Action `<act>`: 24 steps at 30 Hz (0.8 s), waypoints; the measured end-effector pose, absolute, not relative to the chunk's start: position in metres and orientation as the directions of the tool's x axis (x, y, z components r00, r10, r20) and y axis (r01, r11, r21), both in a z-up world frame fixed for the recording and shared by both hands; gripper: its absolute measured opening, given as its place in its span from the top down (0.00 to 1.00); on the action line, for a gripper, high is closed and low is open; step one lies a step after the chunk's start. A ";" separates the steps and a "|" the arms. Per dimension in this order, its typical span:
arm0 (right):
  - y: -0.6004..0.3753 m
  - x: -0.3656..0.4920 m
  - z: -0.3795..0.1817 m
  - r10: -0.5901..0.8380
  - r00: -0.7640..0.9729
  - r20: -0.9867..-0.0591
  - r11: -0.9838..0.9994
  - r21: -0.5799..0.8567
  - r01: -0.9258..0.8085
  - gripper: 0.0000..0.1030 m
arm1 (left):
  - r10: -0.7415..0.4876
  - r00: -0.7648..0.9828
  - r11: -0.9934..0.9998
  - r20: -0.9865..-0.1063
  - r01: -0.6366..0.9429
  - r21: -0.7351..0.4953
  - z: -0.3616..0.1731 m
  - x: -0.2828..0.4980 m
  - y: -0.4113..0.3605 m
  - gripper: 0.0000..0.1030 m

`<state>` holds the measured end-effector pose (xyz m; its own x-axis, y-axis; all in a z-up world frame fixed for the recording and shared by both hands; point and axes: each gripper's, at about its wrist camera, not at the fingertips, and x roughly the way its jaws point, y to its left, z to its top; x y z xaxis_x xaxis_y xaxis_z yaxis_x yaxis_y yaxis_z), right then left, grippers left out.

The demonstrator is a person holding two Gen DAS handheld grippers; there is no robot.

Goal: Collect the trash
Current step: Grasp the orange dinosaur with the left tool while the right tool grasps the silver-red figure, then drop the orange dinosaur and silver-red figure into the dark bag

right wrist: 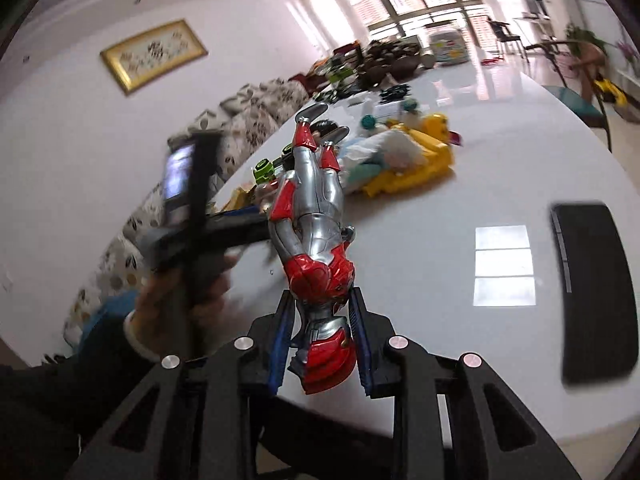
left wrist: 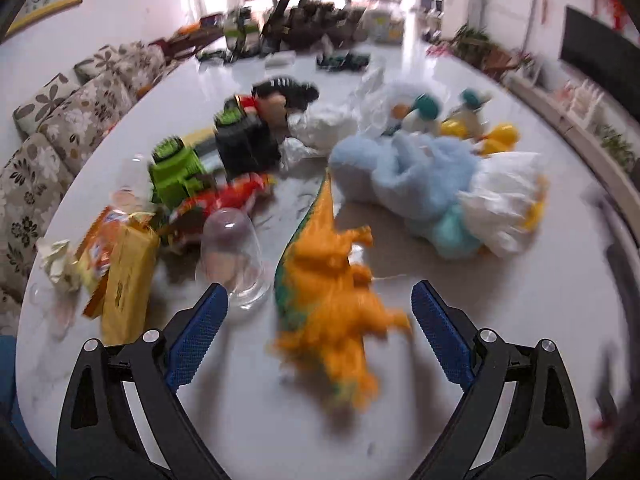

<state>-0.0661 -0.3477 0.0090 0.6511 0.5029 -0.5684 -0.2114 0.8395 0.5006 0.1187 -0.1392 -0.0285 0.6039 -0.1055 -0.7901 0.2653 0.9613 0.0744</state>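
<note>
Left wrist view. We find the left gripper (left wrist: 320,312) with its jaws spread wide and nothing between the blue, cross-hatched pads; it hangs over the white table (left wrist: 500,320), in our judgement ready for a pick. Directly beneath lies an orange dinosaur (left wrist: 332,280) of moulded plastic with a green ridge along the back, on its side. Just left of it a clear plastic cup (left wrist: 232,256) stands mouth down. The likely trash sits at the left edge: a crumpled paper wad (left wrist: 60,264), a yellow carton (left wrist: 128,280) and a glossy red snack wrapper (left wrist: 224,200). White plastic bags (left wrist: 504,204), thin and creased, lie against a pale blue plush toy (left wrist: 404,172). A green toy truck (left wrist: 176,172) stands behind the wrappers. The frame is motion-blurred; finer detail cannot be confirmed.

Right wrist view. We record the right gripper (right wrist: 320,336) with its jaws pinching a red and silver action figure (right wrist: 316,236) at the head and shoulders, feet pointing away, clear of the table. The figure is hard, glossy plastic. We judge it a toy being cleared aside, not trash. A hand (right wrist: 180,292) carries the other gripper at left.
</note>
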 end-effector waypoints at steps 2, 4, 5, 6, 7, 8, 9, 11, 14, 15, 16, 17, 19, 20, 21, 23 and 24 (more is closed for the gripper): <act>-0.351 -0.074 0.007 0.508 0.657 -0.558 0.833 0.513 -0.207 0.73 | -0.172 0.578 0.957 -0.798 0.289 0.003 -0.029 0.127 -0.136 0.34; -0.350 -0.078 0.005 0.501 0.660 -0.559 0.836 0.509 -0.204 0.73 | -0.181 0.583 0.954 -0.792 0.301 0.003 -0.024 0.123 -0.132 0.48; -0.349 -0.080 0.005 0.503 0.662 -0.556 0.835 0.510 -0.206 0.73 | -0.217 0.571 0.952 -0.792 0.304 -0.042 -0.022 0.117 -0.124 0.49; -0.350 -0.079 0.005 0.508 0.660 -0.553 0.832 0.514 -0.211 0.73 | -0.253 0.572 0.947 -0.780 0.312 -0.078 -0.018 0.109 -0.118 0.50; -0.348 -0.080 0.007 0.512 0.661 -0.549 0.829 0.516 -0.215 0.73 | -0.300 0.580 0.935 -0.758 0.335 -0.114 -0.012 0.095 -0.111 0.51; -0.347 -0.083 0.009 0.516 0.662 -0.543 0.827 0.516 -0.222 0.73 | -0.326 0.597 0.927 -0.733 0.353 -0.125 -0.005 0.079 -0.105 0.51; -0.345 -0.077 0.009 0.520 0.662 -0.539 0.827 0.512 -0.232 0.73 | -0.353 0.635 0.917 -0.687 0.380 -0.120 0.008 0.052 -0.093 0.51; -0.337 -0.081 0.016 0.532 0.663 -0.527 0.823 0.504 -0.260 0.73 | -0.422 0.684 0.889 -0.594 0.442 -0.123 0.028 0.007 -0.074 0.51; -0.320 -0.089 0.023 0.574 0.648 -0.501 0.800 0.511 -0.314 0.73 | -0.485 0.717 0.852 -0.501 0.518 -0.084 0.046 -0.055 -0.047 0.51; -0.316 -0.092 0.024 0.589 0.638 -0.497 0.791 0.515 -0.330 0.73 | -0.485 0.720 0.847 -0.497 0.528 -0.062 0.047 -0.067 -0.044 0.51; -0.308 -0.098 0.024 0.611 0.620 -0.492 0.777 0.523 -0.351 0.73 | -0.479 0.721 0.843 -0.500 0.537 -0.033 0.046 -0.083 -0.039 0.51; -0.300 -0.104 0.023 0.632 0.597 -0.494 0.764 0.527 -0.372 0.73 | -0.477 0.715 0.836 -0.511 0.549 -0.011 0.040 -0.098 -0.033 0.51; -0.284 -0.120 0.015 0.659 0.545 -0.519 0.749 0.523 -0.407 0.73 | -0.458 0.710 0.830 -0.535 0.556 0.027 0.026 -0.122 -0.023 0.51; -0.277 -0.128 0.008 0.670 0.514 -0.536 0.741 0.523 -0.420 0.73 | -0.452 0.700 0.826 -0.553 0.562 0.035 0.017 -0.128 -0.019 0.51; -0.272 -0.134 0.002 0.676 0.489 -0.551 0.737 0.523 -0.428 0.73 | -0.441 0.678 0.823 -0.589 0.567 0.038 0.003 -0.139 -0.013 0.51; -0.258 -0.149 -0.020 0.675 0.411 -0.612 0.735 0.519 -0.435 0.73 | -0.410 0.625 0.823 -0.665 0.568 0.026 -0.032 -0.149 -0.003 0.51; -0.254 -0.153 -0.029 0.674 0.380 -0.633 0.734 0.522 -0.434 0.73 | -0.395 0.600 0.823 -0.695 0.567 0.023 -0.046 -0.148 -0.001 0.51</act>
<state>-0.1528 -0.2539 -0.0289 0.3804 0.6745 -0.6328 -0.4344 0.7343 0.5216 -0.1480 -0.0010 -0.0464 0.6005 -0.3948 -0.6954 0.5674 0.8231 0.0227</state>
